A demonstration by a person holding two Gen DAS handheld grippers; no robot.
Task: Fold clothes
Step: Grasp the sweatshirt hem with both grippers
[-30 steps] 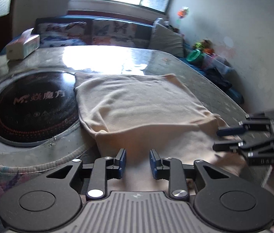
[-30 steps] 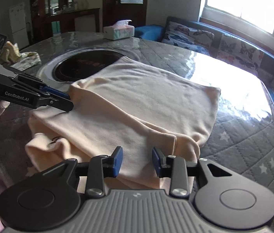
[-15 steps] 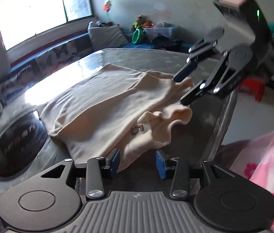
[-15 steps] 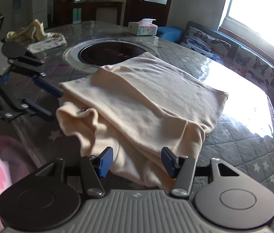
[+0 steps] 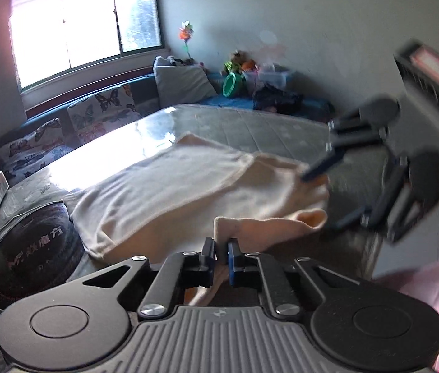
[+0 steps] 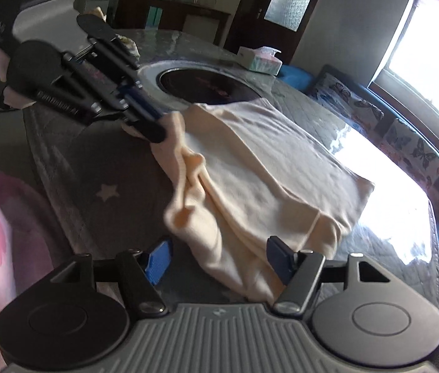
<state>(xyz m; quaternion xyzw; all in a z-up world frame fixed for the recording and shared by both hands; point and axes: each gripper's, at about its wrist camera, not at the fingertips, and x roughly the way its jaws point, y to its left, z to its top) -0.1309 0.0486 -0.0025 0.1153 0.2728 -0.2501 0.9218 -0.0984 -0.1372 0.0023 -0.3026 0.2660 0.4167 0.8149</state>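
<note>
1. The cream garment (image 6: pixel 269 168) lies half-folded on the quilted table (image 6: pixel 73 168), just beside the round cooktop (image 6: pixel 210 85).
2. Left gripper (image 5: pixel 219 253) pinches its near corner, presumably to carry the fold over.
3. Right gripper (image 6: pixel 219 259) stands spread wide, straddling the other corner, holding nothing.

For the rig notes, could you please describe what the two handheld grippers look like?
Both the left gripper and right gripper are matte black, with round discs, silver screws, a ribbed grey base and blue pads on the fingertips. White lettering, unreadable here, marks one arm of the left.
</note>
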